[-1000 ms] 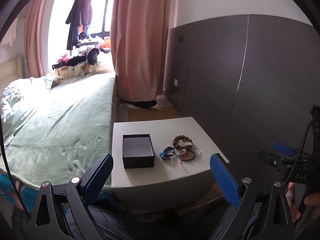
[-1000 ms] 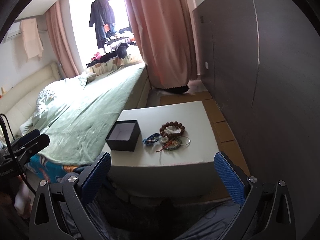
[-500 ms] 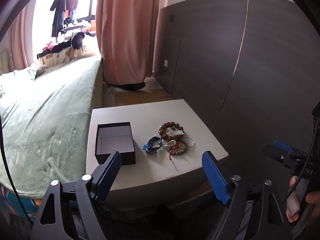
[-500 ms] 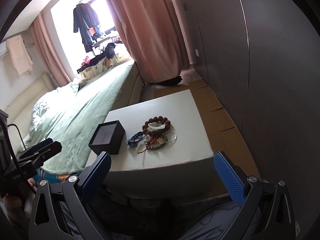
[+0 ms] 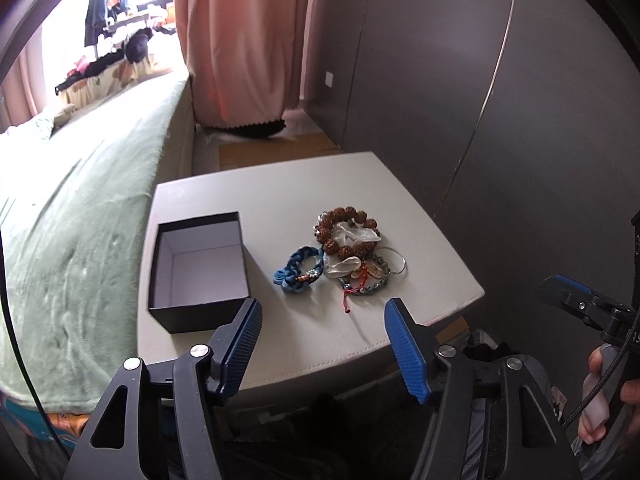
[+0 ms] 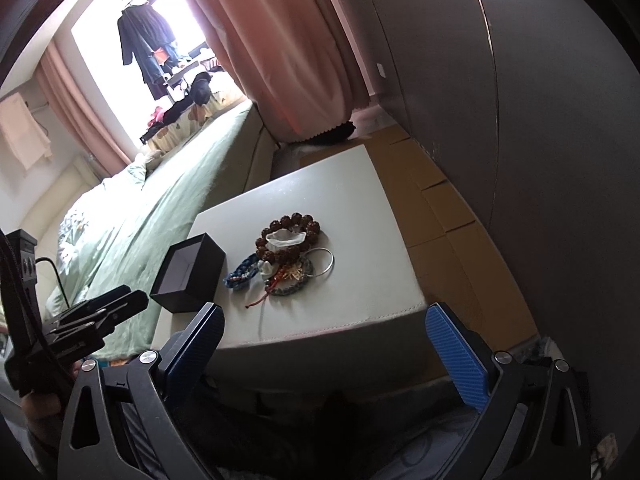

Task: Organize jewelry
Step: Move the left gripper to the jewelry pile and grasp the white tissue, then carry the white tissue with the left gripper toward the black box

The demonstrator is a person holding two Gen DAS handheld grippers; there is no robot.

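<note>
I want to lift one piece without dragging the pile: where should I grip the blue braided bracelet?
Grip the blue braided bracelet on its loop nearest the black box, coming from above. It lies flat, and that side is clear of the jewelry pile.

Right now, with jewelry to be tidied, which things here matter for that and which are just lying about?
Part of the job:
- black box, open and empty
- brown bead bracelet
- blue braided bracelet
- thin silver bangle
- green bead bracelet with red cord
- white table they lie on

Just lying about:
- bed with green blanket
- pink curtain
- hanging clothes
</note>
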